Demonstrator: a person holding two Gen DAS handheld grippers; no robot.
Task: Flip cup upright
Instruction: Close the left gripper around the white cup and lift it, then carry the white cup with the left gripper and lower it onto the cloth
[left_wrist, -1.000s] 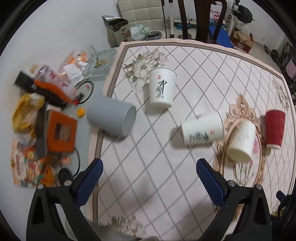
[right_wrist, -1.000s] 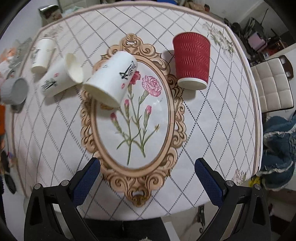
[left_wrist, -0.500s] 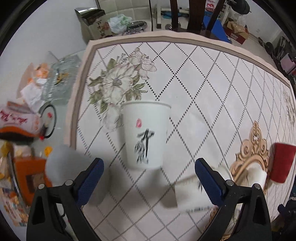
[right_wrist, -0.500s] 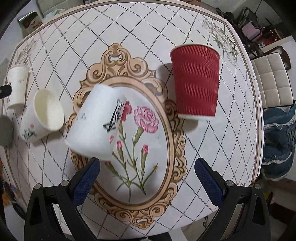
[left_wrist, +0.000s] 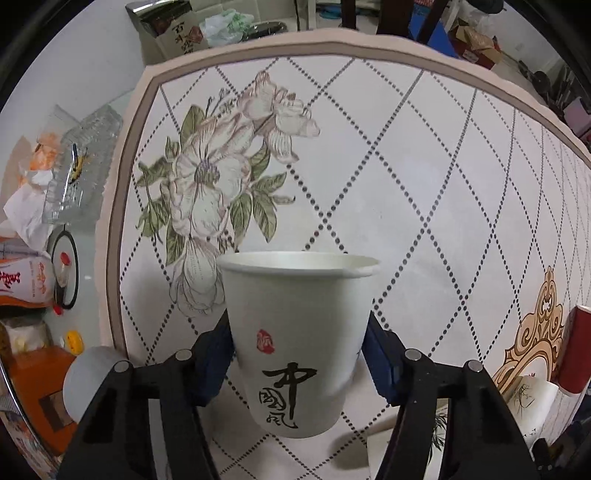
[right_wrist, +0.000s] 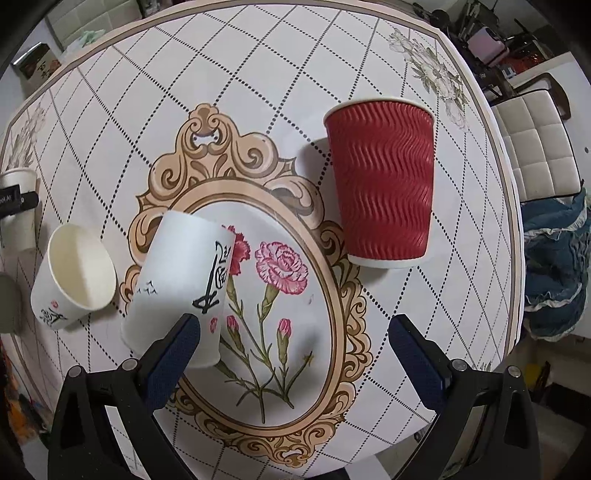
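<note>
My left gripper (left_wrist: 297, 360) is shut on a white paper cup with black calligraphy (left_wrist: 295, 339), rim toward the far side, its right rim dented. The same cup shows at the far left of the right wrist view (right_wrist: 16, 206). My right gripper (right_wrist: 291, 354) is open above the table. Its left finger (right_wrist: 173, 354) overlaps a white calligraphy cup lying on its side (right_wrist: 181, 284). A second white cup (right_wrist: 74, 277) lies on its side with its mouth facing me. A red ribbed cup (right_wrist: 384, 181) stands upside down.
The round table has a patterned cloth (left_wrist: 424, 184). A grey cup lies at its left edge (left_wrist: 88, 384). Clutter, a glass dish (left_wrist: 77, 166) and packets sit to the left. A white chair (right_wrist: 535, 147) and blue cloth (right_wrist: 554, 266) are to the right.
My left gripper moved forward to the calligraphy cup and closed on it. My right gripper moved forward and lower over the lying white cup, staying open.
</note>
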